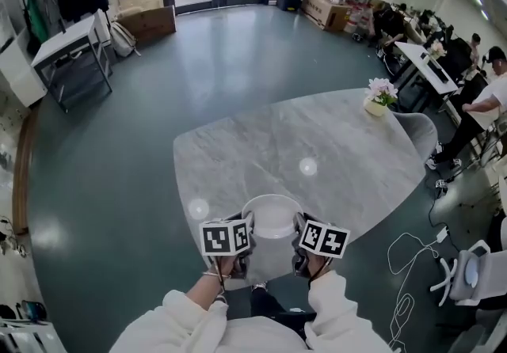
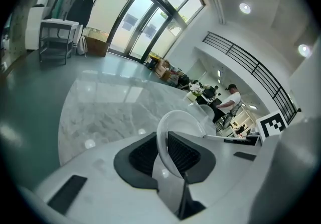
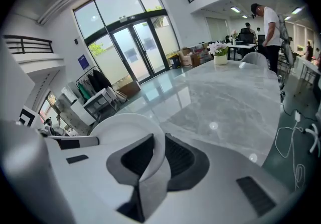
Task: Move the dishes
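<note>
A white bowl (image 1: 272,215) hangs over the near edge of the grey marble table (image 1: 317,146), held from both sides. My left gripper (image 1: 241,252) is shut on the bowl's left rim; in the left gripper view the rim (image 2: 161,140) runs between the dark pads. My right gripper (image 1: 299,255) is shut on the right rim, which shows as a white wall (image 3: 155,155) clamped between its pads. The marker cubes (image 1: 226,237) sit on either side of the bowl.
A small flower pot (image 1: 379,98) stands at the table's far right corner. A white chair (image 1: 420,131) is tucked beyond it. People sit at desks at the right (image 1: 483,98). A cable (image 1: 408,264) lies on the floor right of the table.
</note>
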`<state>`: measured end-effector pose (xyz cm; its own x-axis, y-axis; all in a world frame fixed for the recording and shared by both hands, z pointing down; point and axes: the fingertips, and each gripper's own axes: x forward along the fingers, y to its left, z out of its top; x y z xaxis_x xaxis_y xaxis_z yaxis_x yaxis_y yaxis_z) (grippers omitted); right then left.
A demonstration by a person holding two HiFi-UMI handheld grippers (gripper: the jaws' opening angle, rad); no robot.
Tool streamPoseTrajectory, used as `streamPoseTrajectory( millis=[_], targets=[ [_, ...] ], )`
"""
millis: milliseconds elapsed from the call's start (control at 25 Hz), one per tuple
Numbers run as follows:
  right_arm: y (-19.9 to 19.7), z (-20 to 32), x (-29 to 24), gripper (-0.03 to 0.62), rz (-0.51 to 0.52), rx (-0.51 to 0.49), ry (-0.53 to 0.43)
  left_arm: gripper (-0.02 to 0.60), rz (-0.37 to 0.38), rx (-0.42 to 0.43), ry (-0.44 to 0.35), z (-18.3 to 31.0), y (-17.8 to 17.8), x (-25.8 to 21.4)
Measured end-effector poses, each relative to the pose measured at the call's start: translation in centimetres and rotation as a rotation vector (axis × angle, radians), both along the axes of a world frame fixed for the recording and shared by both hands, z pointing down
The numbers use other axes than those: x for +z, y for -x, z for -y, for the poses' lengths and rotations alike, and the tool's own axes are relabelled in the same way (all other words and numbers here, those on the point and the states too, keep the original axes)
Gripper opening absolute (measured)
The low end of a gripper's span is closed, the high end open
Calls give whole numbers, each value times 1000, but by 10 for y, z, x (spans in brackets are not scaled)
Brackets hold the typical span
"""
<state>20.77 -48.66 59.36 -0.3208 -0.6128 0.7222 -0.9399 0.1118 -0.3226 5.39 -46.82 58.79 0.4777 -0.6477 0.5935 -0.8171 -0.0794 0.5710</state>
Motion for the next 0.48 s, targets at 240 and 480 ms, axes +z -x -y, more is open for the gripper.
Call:
streamPoseTrajectory(
  millis=[240,480],
  targets=[
    [-17,34,10,124,0,-18,21,54,12,-14,32,28,-18,14],
    [-25,72,21,123,6,-47,43,57,27,-45,56,60,-26,23]
  ],
)
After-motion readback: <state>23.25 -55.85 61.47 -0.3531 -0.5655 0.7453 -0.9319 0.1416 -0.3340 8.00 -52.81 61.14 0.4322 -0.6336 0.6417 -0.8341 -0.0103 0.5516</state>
